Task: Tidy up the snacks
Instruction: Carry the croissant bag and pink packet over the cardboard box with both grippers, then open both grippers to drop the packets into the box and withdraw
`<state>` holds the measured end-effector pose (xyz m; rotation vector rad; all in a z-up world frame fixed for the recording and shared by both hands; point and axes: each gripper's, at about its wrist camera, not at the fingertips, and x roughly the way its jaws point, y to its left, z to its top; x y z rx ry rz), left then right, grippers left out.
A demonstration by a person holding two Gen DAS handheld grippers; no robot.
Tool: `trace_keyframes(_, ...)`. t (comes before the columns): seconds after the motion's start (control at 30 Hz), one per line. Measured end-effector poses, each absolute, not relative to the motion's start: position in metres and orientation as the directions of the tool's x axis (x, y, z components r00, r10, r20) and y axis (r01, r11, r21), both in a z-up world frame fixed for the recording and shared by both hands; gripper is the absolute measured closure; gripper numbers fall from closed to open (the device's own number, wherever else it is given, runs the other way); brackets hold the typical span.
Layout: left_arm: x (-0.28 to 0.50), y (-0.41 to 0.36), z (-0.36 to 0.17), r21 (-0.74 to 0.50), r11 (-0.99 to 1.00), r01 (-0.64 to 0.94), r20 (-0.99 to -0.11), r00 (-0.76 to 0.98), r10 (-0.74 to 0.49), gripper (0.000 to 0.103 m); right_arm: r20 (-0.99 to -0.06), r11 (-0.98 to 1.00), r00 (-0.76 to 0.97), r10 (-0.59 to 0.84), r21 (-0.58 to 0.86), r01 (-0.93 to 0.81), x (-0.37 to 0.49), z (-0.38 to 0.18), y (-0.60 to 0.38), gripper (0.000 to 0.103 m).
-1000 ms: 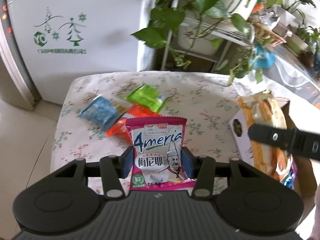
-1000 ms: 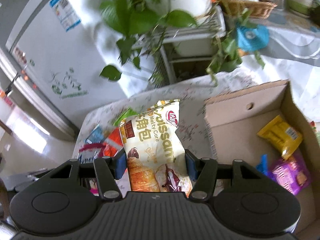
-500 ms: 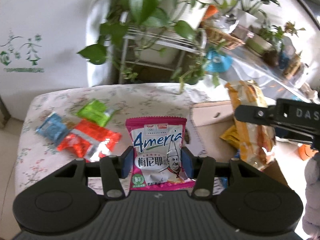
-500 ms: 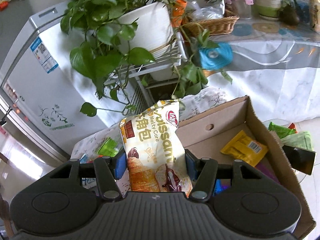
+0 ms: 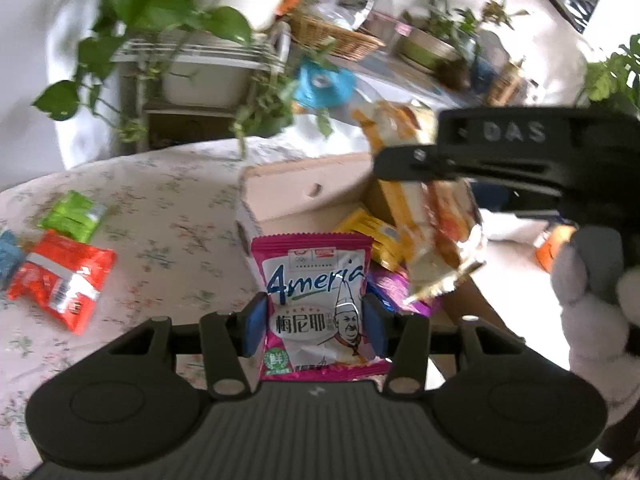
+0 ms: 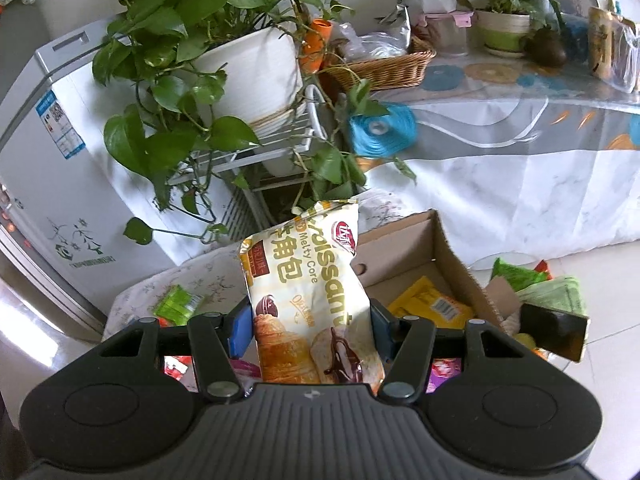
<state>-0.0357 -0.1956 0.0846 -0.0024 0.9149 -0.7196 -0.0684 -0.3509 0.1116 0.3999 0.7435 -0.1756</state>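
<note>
My left gripper (image 5: 314, 322) is shut on a pink and white snack packet (image 5: 316, 300), held upright over the near corner of the cardboard box (image 5: 288, 190). My right gripper (image 6: 306, 330) is shut on a cream croissant bag (image 6: 310, 300); the left wrist view shows that croissant bag (image 5: 432, 216) hanging above the box's inside. A yellow packet (image 6: 430, 304) and a purple packet (image 5: 390, 286) lie in the box. Red (image 5: 60, 280), green (image 5: 74, 216) and blue (image 5: 8, 254) packets rest on the floral tablecloth (image 5: 168, 216).
A potted plant (image 6: 224, 68) on a white rack (image 6: 256, 148) stands behind the small table. A white fridge (image 6: 52, 184) is at the left. Green packets (image 6: 532, 284) lie on the floor tiles right of the box. A gloved hand (image 5: 592, 300) holds the right gripper.
Both grippers have swung from the tablecloth toward the box, each still gripping its packet. The loose packets on the table have slid to the left of the left wrist view.
</note>
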Motion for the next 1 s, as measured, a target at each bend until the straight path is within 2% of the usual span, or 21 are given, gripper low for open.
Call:
trace_keyframes(0.6, -0.066, -0.239, 0.061, -0.358, 0.678, 0.642, -0.728, 0.262, -0.633, 0.053, -0.693, 0.897, 0.719, -0.055, 0.283, 0.34, -0.078, 0.105, -0.378, 0.039)
trace_keyframes(0.7, -0.07, -0.24, 0.061, -0.343, 0.691, 0.637, -0.735, 0.276, -0.619, 0.041, -0.699, 0.887, 0.713, -0.058, 0.291, 0.358, -0.076, 0.101, -0.38, 0.036)
trace_keyframes(0.77, -0.071, -0.239, 0.063, -0.335, 0.701, 0.629, -0.736, 0.29, -0.612, 0.034, -0.7, 0.884, 0.713, -0.048, 0.302, 0.357, -0.076, 0.101, -0.379, 0.028)
trace_keyframes(0.87, -0.071, -0.237, 0.068, -0.32, 0.71, 0.628, -0.739, 0.304, -0.602, 0.033, -0.688, 0.883, 0.724, -0.036, 0.317, 0.345, -0.076, 0.104, -0.377, 0.021)
trace_keyframes(1.0, -0.073, -0.229, 0.075, -0.28, 0.727, 0.627, -0.742, 0.34, -0.579, 0.028, -0.688, 0.883, 0.725, -0.023, 0.326, 0.337, -0.074, 0.104, -0.374, 0.02)
